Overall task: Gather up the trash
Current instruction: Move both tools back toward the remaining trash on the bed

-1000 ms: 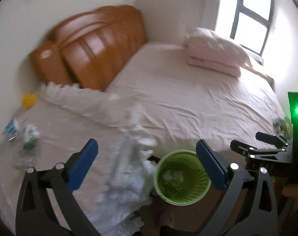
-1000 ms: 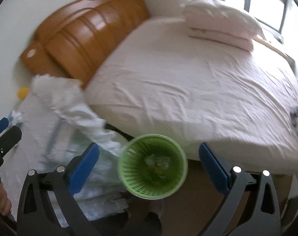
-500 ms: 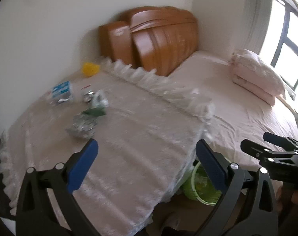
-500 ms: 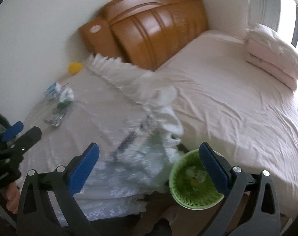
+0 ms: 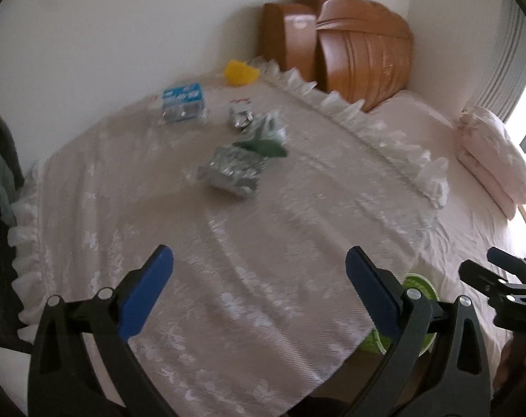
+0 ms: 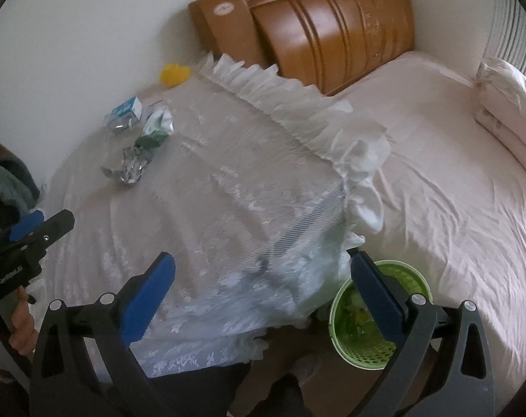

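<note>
Trash lies at the far side of a lace-covered table (image 5: pixel 263 278): a crumpled silver foil wrapper (image 5: pixel 230 172) (image 6: pixel 131 168), a green-and-white packet (image 5: pixel 268 137) (image 6: pixel 155 128), a small silver piece (image 5: pixel 241 117) and a blue-and-white carton (image 5: pixel 183 102) (image 6: pixel 124 113). A green mesh bin (image 6: pixel 374 340) (image 5: pixel 419 285) with scraps inside stands on the floor between table and bed. My left gripper (image 5: pixel 259 281) (image 6: pixel 37 226) is open and empty above the table's near half. My right gripper (image 6: pixel 263 285) (image 5: pixel 488 274) is open and empty, over the table's corner beside the bin.
A yellow object (image 5: pixel 240 71) sits at the table's far edge by the wall. A wooden headboard (image 6: pixel 332 27) and a pink bed (image 6: pixel 453 173) with folded pillows (image 5: pixel 492 160) lie to the right. A hand (image 6: pixel 19 326) holds the left gripper.
Both views have swung left from the bed and bin toward the table; the trash items now sit nearer the middle of the left wrist view. Both grippers stay open.
</note>
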A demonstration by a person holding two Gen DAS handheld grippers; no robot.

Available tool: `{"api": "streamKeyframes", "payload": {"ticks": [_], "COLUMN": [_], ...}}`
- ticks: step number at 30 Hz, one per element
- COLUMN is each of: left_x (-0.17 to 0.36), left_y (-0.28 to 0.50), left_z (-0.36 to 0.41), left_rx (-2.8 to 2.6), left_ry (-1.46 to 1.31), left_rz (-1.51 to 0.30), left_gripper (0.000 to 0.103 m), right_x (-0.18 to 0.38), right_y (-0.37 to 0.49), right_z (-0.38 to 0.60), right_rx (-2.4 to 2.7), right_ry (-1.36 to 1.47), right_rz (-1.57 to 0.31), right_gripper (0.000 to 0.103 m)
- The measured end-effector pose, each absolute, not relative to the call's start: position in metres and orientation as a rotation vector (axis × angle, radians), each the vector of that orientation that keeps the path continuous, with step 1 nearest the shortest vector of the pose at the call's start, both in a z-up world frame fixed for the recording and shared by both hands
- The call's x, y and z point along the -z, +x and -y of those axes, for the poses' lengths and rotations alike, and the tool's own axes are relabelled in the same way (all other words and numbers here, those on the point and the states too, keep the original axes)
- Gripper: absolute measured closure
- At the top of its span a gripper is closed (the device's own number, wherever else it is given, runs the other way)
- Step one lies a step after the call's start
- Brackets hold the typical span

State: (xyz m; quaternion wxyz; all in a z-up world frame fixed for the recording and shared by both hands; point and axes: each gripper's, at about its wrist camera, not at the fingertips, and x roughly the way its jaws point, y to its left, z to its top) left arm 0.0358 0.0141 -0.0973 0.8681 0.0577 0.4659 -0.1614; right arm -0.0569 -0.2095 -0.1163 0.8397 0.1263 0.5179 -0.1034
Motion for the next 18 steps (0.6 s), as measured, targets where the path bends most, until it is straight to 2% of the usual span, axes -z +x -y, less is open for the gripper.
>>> {"api": "streamKeyframes", "payload": {"ticks": [18], "left_x": [0.173], "left_y": [0.144], "left_z": [-0.008], "left_rx": [0.33], "left_ry": [0.183], "left_rz": [-1.005], "left_gripper": [0.008], "right_x": [0.148], "right_y": [-0.006], "right_z": [0.183], "right_rx": [0.23], "right_ry": [0.252], "right_rz": [-1.202], "right_gripper": [0.003]}}
